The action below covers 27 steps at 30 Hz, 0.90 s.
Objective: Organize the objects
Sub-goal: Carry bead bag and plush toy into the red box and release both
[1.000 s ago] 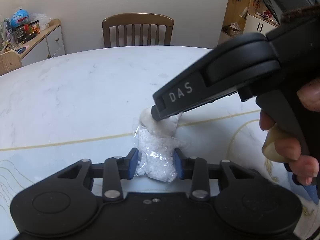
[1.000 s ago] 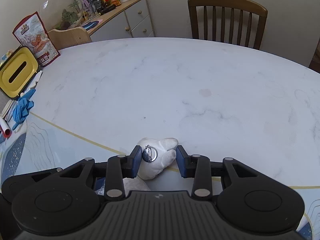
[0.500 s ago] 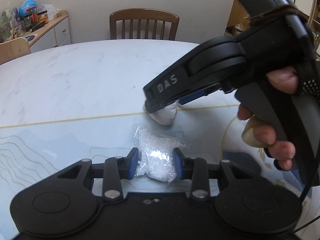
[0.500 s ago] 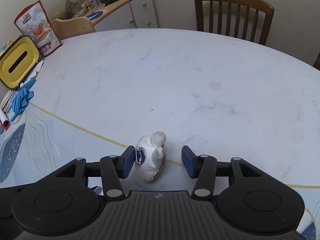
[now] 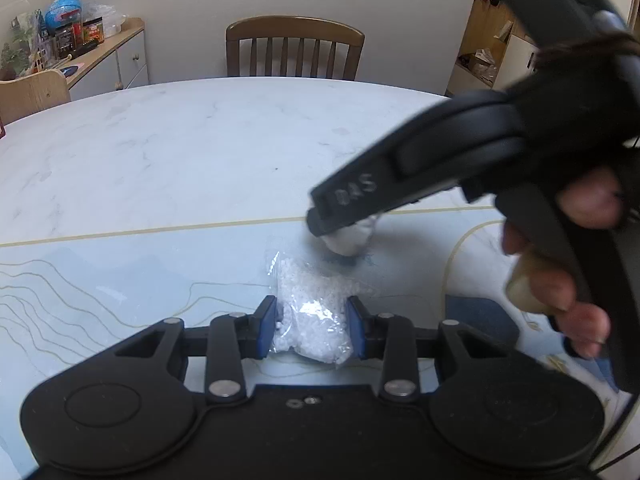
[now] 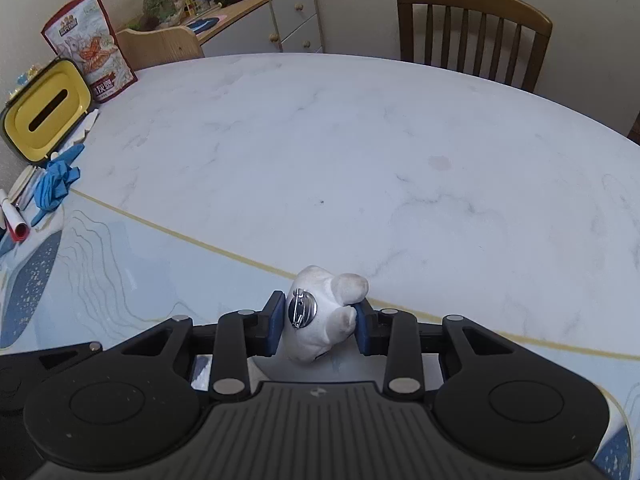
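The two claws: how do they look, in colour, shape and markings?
Both claws, left claw and right claw, are black, with blue pads on their fingers, silver pivot bolts and round discs on the body. Seen from the side, the right one bears pale letters, blurred, and a dark strap.

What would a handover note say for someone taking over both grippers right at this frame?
Left gripper: shut on the clear bag of white granules, which rests on the table.
Right gripper: shut on the white plush brooch, pin back facing left, just beyond the bag, low over the table; whether it touches is unclear.
Done: both items are gripped.
Left: nowhere to put them shows yet. Other clutter, a yellow tissue box and blue gloves, sits at the table's left edge.
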### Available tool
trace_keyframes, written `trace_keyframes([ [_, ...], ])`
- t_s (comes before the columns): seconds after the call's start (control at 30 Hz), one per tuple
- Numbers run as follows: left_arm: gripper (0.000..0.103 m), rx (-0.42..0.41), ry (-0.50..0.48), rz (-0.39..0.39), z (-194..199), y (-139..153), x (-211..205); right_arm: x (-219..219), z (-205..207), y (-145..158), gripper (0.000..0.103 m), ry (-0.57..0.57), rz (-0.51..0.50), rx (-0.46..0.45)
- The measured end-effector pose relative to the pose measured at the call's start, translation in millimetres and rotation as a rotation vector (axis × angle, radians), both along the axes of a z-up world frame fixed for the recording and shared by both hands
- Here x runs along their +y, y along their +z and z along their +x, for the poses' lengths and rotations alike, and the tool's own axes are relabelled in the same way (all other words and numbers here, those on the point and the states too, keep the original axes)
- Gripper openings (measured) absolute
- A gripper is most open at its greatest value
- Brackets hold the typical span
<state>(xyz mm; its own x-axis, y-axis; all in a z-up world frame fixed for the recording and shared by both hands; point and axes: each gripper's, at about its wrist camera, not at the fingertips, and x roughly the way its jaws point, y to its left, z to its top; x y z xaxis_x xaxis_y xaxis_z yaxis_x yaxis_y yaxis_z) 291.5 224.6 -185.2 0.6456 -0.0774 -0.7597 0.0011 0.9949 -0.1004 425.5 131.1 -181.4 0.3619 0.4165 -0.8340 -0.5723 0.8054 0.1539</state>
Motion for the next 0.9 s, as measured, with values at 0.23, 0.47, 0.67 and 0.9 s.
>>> trace_keyframes([
  [0.23, 0.035, -0.016, -0.024, -0.026, -3, 24, -11, -45, -23, 31, 0.034, -0.050, 0.049, 0.012],
  [0.47, 0.035, -0.029, -0.058, -0.056, -15, 57, -40, -98, -52, 73, 0.034, -0.101, 0.106, -0.013],
  [0.67, 0.035, -0.036, -0.105, -0.050, -29, 81, -80, -151, -79, 96, 0.034, -0.145, 0.145, -0.033],
  [0.9, 0.035, -0.046, -0.158, -0.029, -39, 106, -135, -223, -102, 111, 0.034, -0.216, 0.163, -0.038],
])
